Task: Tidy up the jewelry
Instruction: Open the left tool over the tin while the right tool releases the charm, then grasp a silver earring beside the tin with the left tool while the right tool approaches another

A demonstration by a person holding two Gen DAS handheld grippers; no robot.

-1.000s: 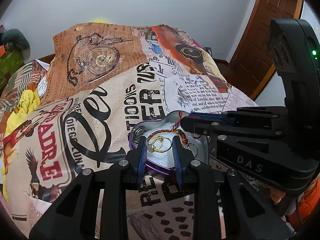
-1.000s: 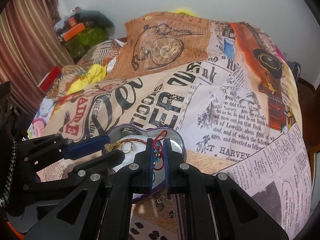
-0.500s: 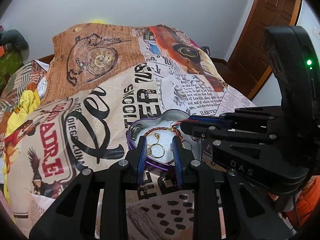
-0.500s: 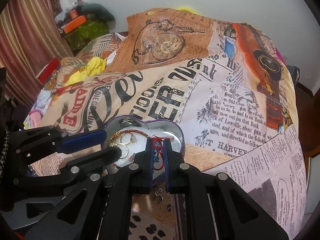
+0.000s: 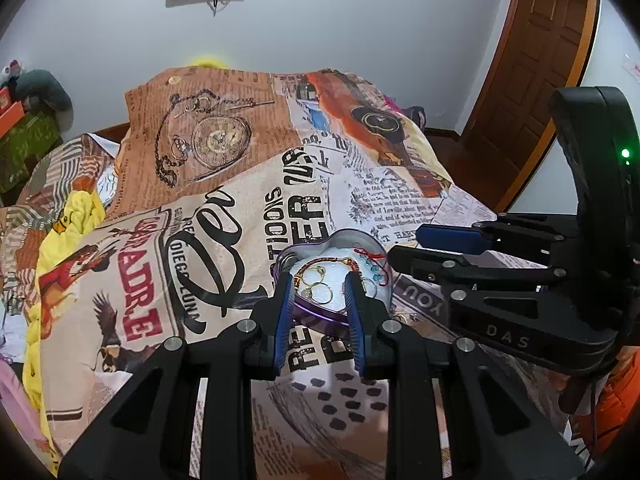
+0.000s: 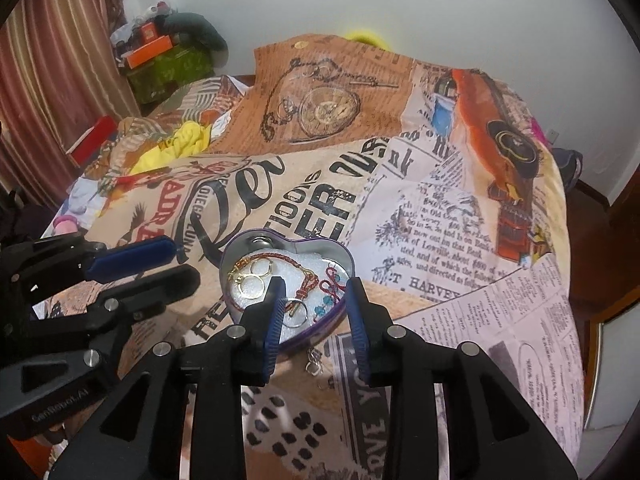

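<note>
Jewelry is mostly gathered in the purple heart-shaped tin (image 6: 286, 280) on the bed, small silver pieces (image 6: 314, 362) left just beside it; left gripper (image 5: 319, 312) fingers empty and apart, right gripper (image 6: 316, 310) just opened, empty.

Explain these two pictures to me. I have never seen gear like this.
Each picture comes from a camera mounted on a hand-held gripper that a person carries, looking along its two blue-padded fingers. One view is from the left hand-held gripper, the other from the right hand-held gripper; each also shows the other. Below them, on a printed bedspread, sits a heart-shaped tin holding gold rings, a braided bracelet and beads. The right jaws have just been opening. Neither holds anything.
</note>
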